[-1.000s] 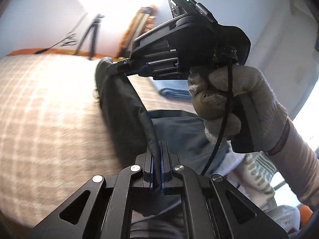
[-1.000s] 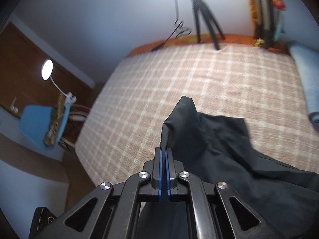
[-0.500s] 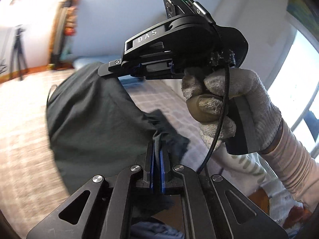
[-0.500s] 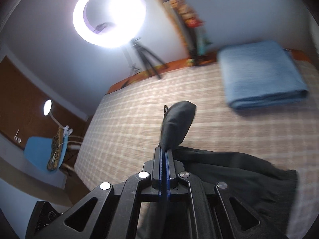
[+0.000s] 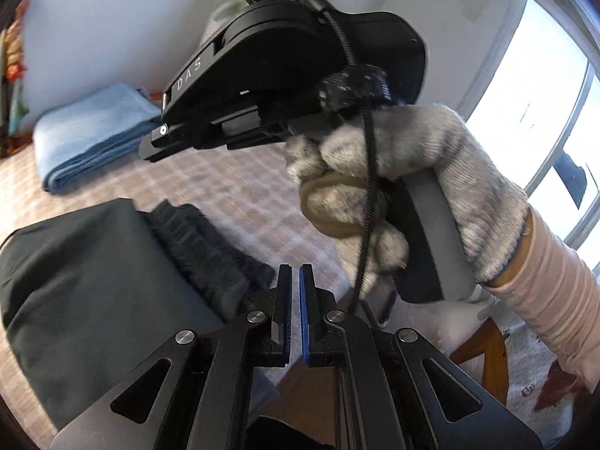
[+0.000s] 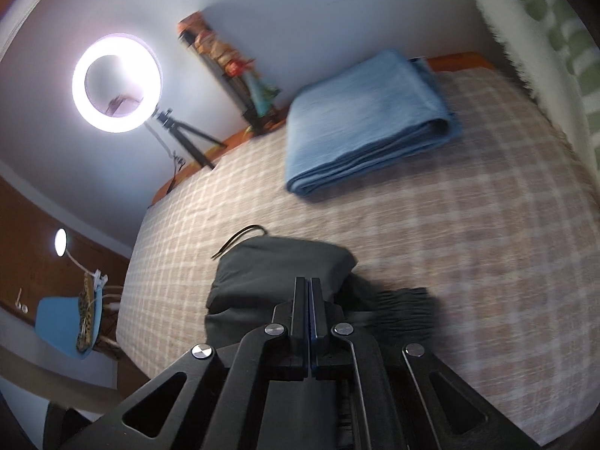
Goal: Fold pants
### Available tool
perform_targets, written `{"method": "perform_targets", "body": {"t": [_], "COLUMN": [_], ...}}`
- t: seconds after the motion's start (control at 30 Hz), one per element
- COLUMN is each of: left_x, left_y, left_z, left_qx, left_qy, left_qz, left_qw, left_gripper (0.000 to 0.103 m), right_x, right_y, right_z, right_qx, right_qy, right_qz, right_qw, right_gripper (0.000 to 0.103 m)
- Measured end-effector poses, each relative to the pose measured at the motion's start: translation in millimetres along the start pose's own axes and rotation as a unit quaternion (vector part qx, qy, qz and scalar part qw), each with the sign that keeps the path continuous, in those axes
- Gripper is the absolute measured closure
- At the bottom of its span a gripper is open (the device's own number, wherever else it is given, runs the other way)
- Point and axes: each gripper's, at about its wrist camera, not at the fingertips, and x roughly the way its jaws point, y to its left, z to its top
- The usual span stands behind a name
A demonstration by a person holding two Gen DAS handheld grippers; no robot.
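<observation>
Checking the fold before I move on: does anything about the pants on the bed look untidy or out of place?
Mostly neat. The pants lie folded on the checked bed cover, but a thin cord sticks out past the far edge, and the gathered waistband pokes out to one side.

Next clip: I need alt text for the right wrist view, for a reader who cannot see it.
Dark pants lie bunched on a checked bedspread, just beyond the right tool, whose jaws are shut with nothing visibly between them. A folded blue blanket sits farther back, and a lit ring light stands on a tripod by the wall.
</observation>
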Motion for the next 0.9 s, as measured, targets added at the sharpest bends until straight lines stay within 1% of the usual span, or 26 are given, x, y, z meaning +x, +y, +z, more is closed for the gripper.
{"method": "perform_targets", "body": {"t": [0.03, 0.1, 0.13, 0.17, 0.2, 0.23, 0.27, 0.3, 0.37, 0.43, 0.53, 0.6, 0.67, 0.77, 0.8, 0.87, 0.9], "left_x": [-1, -14, -20, -31, -43, -50, -63, -73, -95, -113, -134, -141, -139, -136, -132, -130, -127], "left_y": [-1, 2, 2, 7, 14, 12, 24, 35, 60, 82, 107, 118, 124, 121, 121, 119, 117], "left_z": [1, -3, -4, -5, -7, -9, -11, -13, -20, -32, -52, -63, -70, -77, -79, -82, -82], "left_qx": [0.006, 0.017, 0.02, 0.022, 0.02, 0.018, 0.011, 0.004, -0.017, -0.045, -0.081, -0.098, -0.109, -0.115, -0.115, -0.111, -0.107], "left_qy": [0.003, -0.001, -0.002, -0.006, -0.011, -0.014, -0.018, -0.021, -0.024, -0.021, -0.02, -0.019, -0.016, -0.009, -0.008, -0.004, -0.003], "left_qz": [-0.002, 0.011, 0.017, 0.033, 0.048, 0.058, 0.074, 0.088, 0.117, 0.14, 0.167, 0.179, 0.183, 0.178, 0.178, 0.172, 0.171], "left_qw": [1.0, 0.9998, 0.9997, 0.9992, 0.9986, 0.9981, 0.9971, 0.9959, 0.9927, 0.9889, 0.9825, 0.9787, 0.977, 0.9772, 0.9774, 0.9788, 0.9794], "left_gripper": [0.101, 0.101, 0.1, 0.098, 0.092, 0.084, 0.079, 0.076, 0.076, 0.076, 0.076, 0.076, 0.076, 0.076, 0.076, 0.076, 0.076], "right_x": [-1, -4, -5, -6, -8, -9, -11, -13, -12, -10, -4, 3, 10, 20, 22, 25, 24], "right_y": [-8, -18, -22, -22, -21, -21, -17, -14, -7, -4, -11, -15, -17, -14, -11, -3, 1], "right_z": [0, -4, -7, -11, -18, -24, -33, -42, -62, -82, -103, -119, -130, -143, -146, -149, -149], "right_qx": [0.008, 0.019, 0.022, 0.02, 0.012, 0.007, -0.001, -0.008, -0.029, -0.039, -0.018, -0.009, 0.001, 0.012, 0.009, -0.003, -0.008], "right_qy": [-0.002, -0.004, 0.001, 0.005, 0.01, 0.014, 0.018, 0.022, 0.039, 0.054, 0.075, 0.091, 0.105, 0.131, 0.137, 0.14, 0.138], "right_qz": [0.0, 0.004, 0.02, 0.031, 0.045, 0.048, 0.055, 0.061, 0.071, 0.063, 0.077, 0.067, 0.067, 0.078, 0.078, 0.063, 0.062], "right_qw": [1.0, 1.0, 1.0, 0.999, 0.999, 0.999, 0.998, 0.998, 0.996, 0.996, 0.994, 0.994, 0.992, 0.988, 0.987, 0.988, 0.988], "right_gripper": [0.103, 0.102, 0.1, 0.098, 0.088, 0.064, 0.058, 0.057, 0.057, 0.057, 0.057, 0.057, 0.057, 0.058, 0.062, 0.077, 0.094]}}
